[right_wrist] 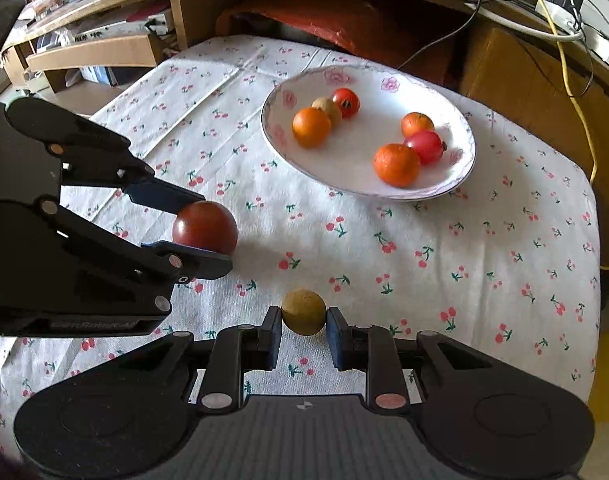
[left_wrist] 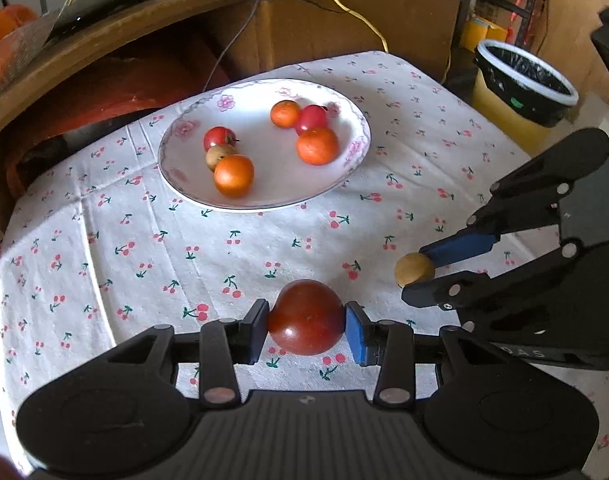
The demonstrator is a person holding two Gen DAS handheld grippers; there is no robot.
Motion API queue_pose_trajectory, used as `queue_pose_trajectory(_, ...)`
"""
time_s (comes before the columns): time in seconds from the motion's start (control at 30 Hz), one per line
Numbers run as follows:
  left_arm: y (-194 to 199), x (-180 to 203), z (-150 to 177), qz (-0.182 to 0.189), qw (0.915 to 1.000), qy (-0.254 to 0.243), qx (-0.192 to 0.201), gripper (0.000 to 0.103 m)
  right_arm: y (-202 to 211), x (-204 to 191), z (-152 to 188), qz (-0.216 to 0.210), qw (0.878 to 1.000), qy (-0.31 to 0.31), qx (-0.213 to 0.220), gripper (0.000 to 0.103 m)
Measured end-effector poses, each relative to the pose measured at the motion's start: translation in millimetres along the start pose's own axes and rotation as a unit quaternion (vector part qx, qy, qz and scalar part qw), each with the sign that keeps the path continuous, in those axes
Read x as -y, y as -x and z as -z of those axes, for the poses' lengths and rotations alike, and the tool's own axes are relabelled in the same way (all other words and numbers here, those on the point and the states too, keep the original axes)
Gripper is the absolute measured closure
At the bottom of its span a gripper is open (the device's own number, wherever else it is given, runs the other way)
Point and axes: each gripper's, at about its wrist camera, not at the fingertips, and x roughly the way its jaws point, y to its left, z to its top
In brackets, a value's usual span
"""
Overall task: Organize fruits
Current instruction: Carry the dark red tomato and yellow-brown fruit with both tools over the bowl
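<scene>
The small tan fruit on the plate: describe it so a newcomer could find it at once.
Start at the white floral-rimmed plate on the cherry-print tablecloth. In its left cluster, the small round tan fruit sits wedged between a small red fruit and an orange tangerine. It is the plate's only dull tan fruit, and the smallest.

— From where I stand, what can't be made out? The left gripper (left_wrist: 306, 326) covers both flanks of the dark red fruit (left_wrist: 306, 322) with its pads; the underside is out of sight, so whether it touches the cloth cannot be told.

— And the other side? The right gripper (right_wrist: 303, 330) hides the sides of the small tan fruit (right_wrist: 303, 311); in the plate (right_wrist: 384, 194) a second tan fruit (right_wrist: 327, 109) sits half behind an orange (right_wrist: 311, 127); the lined bin (left_wrist: 524, 84) has its base hidden past the table edge; writing on the gripper bodies is too blurred to read.
</scene>
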Motion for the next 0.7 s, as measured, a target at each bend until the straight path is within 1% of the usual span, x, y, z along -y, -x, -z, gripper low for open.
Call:
queue_pose_trajectory(0.17, -1.8, 0.4, -0.1, -0.001, 1.0000, -0.001, 0.002, 0.055, -2.6, 3.1, -1.7, -0.006, 1.000, -0.002, -0.001, 0.083)
queue_pose_trajectory(0.2, -2.0, 0.0, -0.3, 0.004, 1.0000, 0.002, 0.000, 0.055, -2.9, 3.7, -1.5, -0.008, 1.000, -0.002, 0.000, 0.083)
queue_pose_trajectory(0.47, -4.2, 0.4, 2.7, 0.006, 0.9999, 0.005, -0.010, 0.053, -2.4, 4.6, -0.6, -0.016, 1.000, 0.008, 0.002, 0.083)
queue_pose_trajectory(0.6, -4.5, 6.5, 0.9, -0.004, 0.9998, -0.009, -0.015, 0.054, -3.3, 4.4, -2.3, -0.017, 1.000, 0.008, -0.001, 0.083)
queue_pose_trajectory(0.7, -5.0, 6.8, 0.1, -0.006, 0.9998, -0.007, -0.017, 0.055, -3.3, 5.2, -2.1, -0.019, 1.000, 0.008, -0.002, 0.084)
